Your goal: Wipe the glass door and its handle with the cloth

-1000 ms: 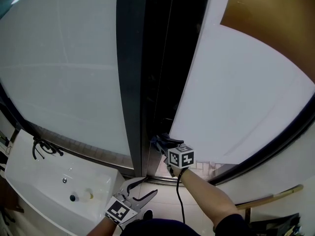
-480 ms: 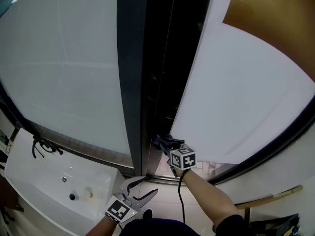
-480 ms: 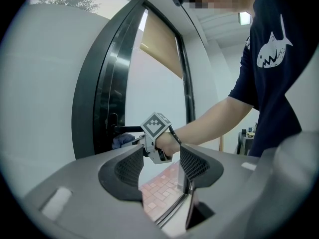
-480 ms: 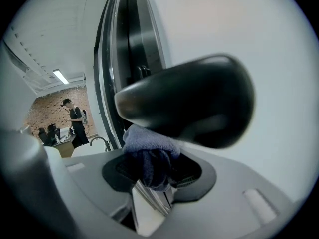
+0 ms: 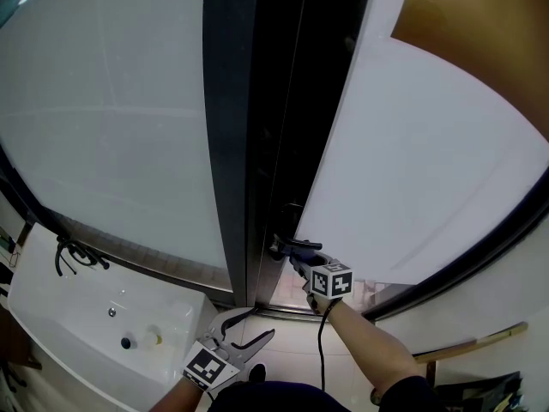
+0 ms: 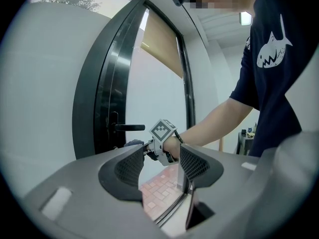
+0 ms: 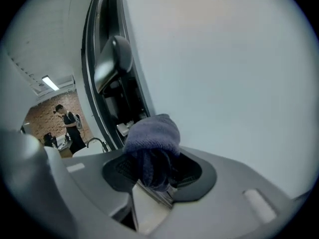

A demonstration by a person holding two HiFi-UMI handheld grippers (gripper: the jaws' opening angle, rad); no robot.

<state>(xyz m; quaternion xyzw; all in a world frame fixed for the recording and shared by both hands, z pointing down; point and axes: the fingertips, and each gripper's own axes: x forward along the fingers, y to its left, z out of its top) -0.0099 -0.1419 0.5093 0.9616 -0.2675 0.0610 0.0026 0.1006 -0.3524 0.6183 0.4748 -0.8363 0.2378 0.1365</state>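
Head view: the right hand-held gripper [image 5: 290,252] is at lower centre, its tips just beside the black lever door handle [image 5: 298,244] on the dark door stile. The frosted white glass door pane [image 5: 429,161] fills the right of the frame. The left hand-held gripper [image 5: 247,331] is at the bottom edge, well apart from the door, with its jaws spread. A white sink basin [image 5: 77,324] is at lower left.

Left gripper view: its jaws stand apart with nothing between them, only floor tiles behind. Mid-frame it catches the other gripper side-on, below the lever and near it. I can't tell whether they touch.

Right gripper view: its jaws are clamped on the dark blue terry cloth [image 7: 152,143], and a rounded wad sticks out past the tips at centre. The lever is at upper left and the pane at right, neither touching the wad.

Handling, my read: the cloth is soft, light and limp. Held by a fold, the wad should mould round the lever. The lever is rigid and smooth, so the wad may slide off. The glass looks slick and wants light pressure.

Only the right gripper view resolves the cloth and the grip on it. Only the head view shows both grippers against the whole door.
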